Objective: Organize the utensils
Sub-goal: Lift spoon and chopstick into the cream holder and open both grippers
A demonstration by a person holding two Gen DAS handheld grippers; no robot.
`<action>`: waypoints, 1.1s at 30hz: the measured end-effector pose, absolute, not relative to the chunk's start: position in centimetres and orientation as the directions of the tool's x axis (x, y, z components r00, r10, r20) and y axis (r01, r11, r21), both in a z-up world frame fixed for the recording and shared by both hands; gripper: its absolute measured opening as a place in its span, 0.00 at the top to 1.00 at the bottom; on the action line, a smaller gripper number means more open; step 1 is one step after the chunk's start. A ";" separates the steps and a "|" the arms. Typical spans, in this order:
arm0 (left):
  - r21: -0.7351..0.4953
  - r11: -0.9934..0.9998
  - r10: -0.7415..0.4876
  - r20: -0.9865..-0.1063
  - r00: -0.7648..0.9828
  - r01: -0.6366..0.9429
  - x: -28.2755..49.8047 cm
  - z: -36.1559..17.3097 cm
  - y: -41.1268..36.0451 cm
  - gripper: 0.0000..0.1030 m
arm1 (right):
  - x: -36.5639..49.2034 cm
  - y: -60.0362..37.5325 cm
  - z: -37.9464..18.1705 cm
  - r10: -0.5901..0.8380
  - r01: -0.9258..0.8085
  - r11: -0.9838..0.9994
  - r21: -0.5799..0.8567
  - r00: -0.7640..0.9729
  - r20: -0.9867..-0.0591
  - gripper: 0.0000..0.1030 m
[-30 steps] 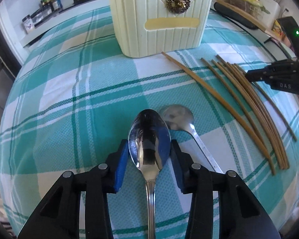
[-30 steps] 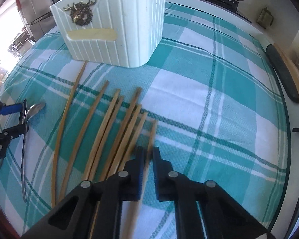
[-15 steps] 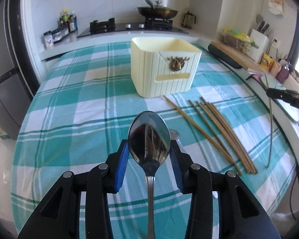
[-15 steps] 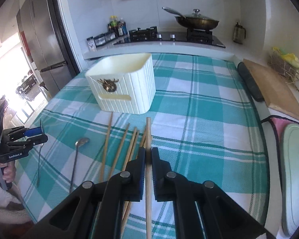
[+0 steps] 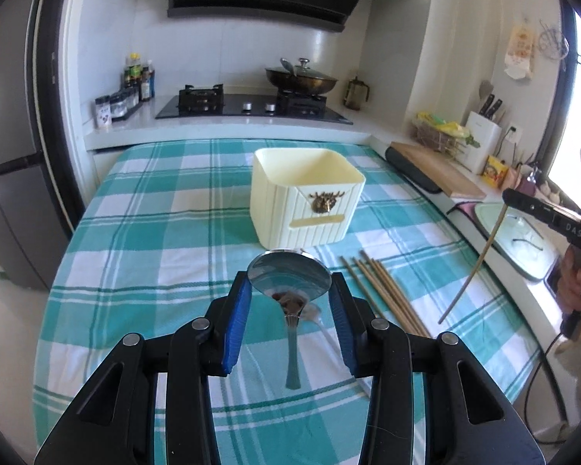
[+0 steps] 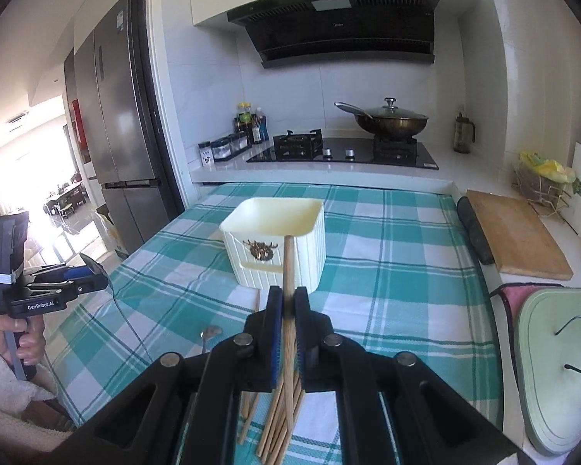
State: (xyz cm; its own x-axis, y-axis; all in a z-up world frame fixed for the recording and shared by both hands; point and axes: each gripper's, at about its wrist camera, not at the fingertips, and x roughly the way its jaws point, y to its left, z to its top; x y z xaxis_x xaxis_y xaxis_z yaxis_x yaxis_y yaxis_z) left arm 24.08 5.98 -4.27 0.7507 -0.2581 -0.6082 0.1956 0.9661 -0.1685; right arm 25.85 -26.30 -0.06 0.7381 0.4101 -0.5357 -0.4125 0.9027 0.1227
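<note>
Item one: the spoon [image 5: 289,283]. We hold it in the left gripper [image 5: 289,310], jaws clamped on the bowl's edges, handle hanging down toward the cloth [image 5: 155,232].

Item two: one chopstick [image 6: 287,302]. We hold it in the right gripper [image 6: 287,333], jaws pressed together on its shaft, long axis near upright, top end level with the holder's rim in the right wrist view.

Item three: the holder [image 5: 306,197], cream, open-topped, standing ahead of both grippers and below them. We judge neither utensil is over its mouth yet; both must travel forward, then down. Which hand is nearer we cannot tell.

Item four: remaining chopsticks [image 5: 383,294] and a second spoon [image 6: 209,335], lying on the cloth between us and the holder.
</note>
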 end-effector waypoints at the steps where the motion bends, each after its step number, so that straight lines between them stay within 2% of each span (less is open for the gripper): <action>1: -0.181 0.963 -0.270 -0.603 0.751 0.200 24.5 -3.6 6.1 0.60 | 26.1 -26.1 0.4 0.413 -0.412 0.902 0.126 0.743 -0.526 0.94; 5: -0.216 0.950 -0.308 -0.544 0.781 0.224 26.3 0.8 6.6 0.60 | 28.0 -24.9 3.1 0.420 -0.416 0.902 0.117 0.778 -0.468 0.94; 11: -0.190 0.961 -0.258 -0.356 0.898 0.200 30.9 8.6 5.7 0.60 | 32.6 -22.7 8.7 0.418 -0.413 0.907 0.084 0.856 -0.304 0.94; 14: -0.199 0.969 -0.203 -0.295 0.934 0.148 34.7 9.3 4.9 0.60 | 35.6 -21.1 9.8 0.410 -0.405 0.912 0.068 0.885 -0.222 0.94; 17: -0.210 0.973 -0.164 -0.312 0.936 0.101 38.7 7.5 4.2 0.60 | 38.5 -19.7 8.6 0.388 -0.382 0.921 0.070 0.897 -0.210 0.94; 19: -0.216 0.973 -0.162 -0.372 0.914 0.084 41.3 5.5 3.9 0.60 | 40.8 -18.4 6.9 0.373 -0.374 0.926 0.048 0.890 -0.263 0.94; 25: -0.219 0.973 -0.189 -0.594 0.782 0.069 47.0 -1.3 3.1 0.60 | 47.7 -16.9 0.1 0.356 -0.365 0.925 0.102 0.743 -0.566 0.94; 27: -0.213 0.975 -0.191 -0.646 0.739 0.065 47.9 -3.1 2.7 0.60 | 49.4 -16.9 -1.7 0.357 -0.351 0.926 0.140 0.688 -0.632 0.94; 31: -0.207 0.977 -0.189 -0.697 0.691 0.058 49.0 -5.0 2.3 0.58 | 50.6 -16.9 -3.3 0.352 -0.347 0.926 0.147 0.658 -0.666 0.91; 33: -0.228 0.971 -0.208 -0.691 0.692 0.064 48.5 -4.8 2.5 0.53 | 50.7 -16.9 -3.4 0.365 -0.342 0.924 0.171 0.658 -0.659 0.88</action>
